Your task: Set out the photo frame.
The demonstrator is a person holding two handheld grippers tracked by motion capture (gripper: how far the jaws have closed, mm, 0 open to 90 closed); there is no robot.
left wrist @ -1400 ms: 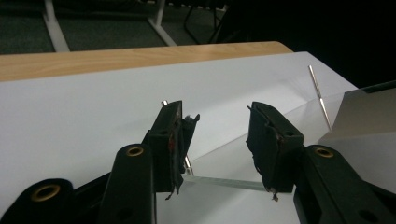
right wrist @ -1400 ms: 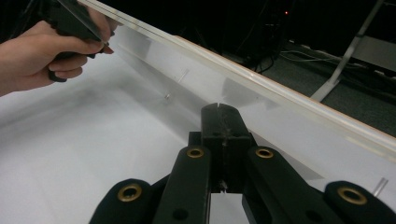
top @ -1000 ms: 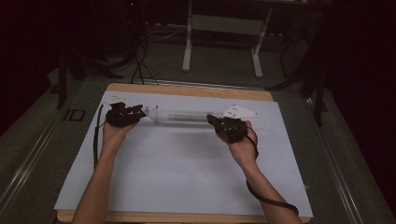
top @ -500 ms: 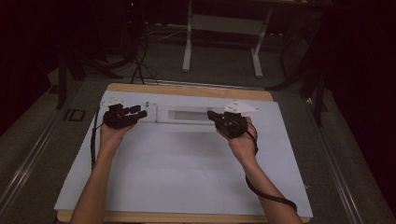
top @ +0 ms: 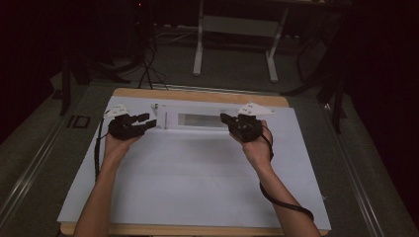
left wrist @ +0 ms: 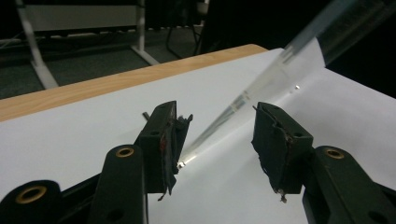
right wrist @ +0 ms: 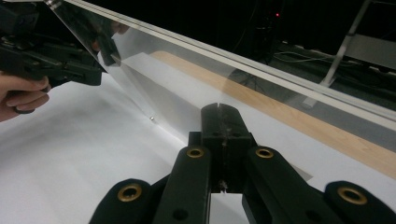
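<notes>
A clear plastic sheet (top: 195, 120) spans the gap between the two grippers, above the white paper (top: 197, 182) that covers the table. My right gripper (top: 227, 119) is shut on the sheet's right end; in the right gripper view its jaws (right wrist: 219, 112) meet on the lower edge of the sheet (right wrist: 210, 74), which tilts up and away. My left gripper (top: 148, 121) is open at the sheet's left end. In the left gripper view the sheet's corner (left wrist: 261, 88) runs down between the spread jaws of the left gripper (left wrist: 215, 135), close to the left pad.
The wooden table edge (top: 197, 95) shows beyond the paper. A white desk frame (top: 237, 44) and cables (top: 148, 69) stand on the dark floor behind. The other hand and left gripper (right wrist: 46, 60) appear far left in the right gripper view.
The sheet has turned from nearly edge-on to show its broad face. The left gripper has drawn back slightly to the left and now stands open at the sheet's end.
</notes>
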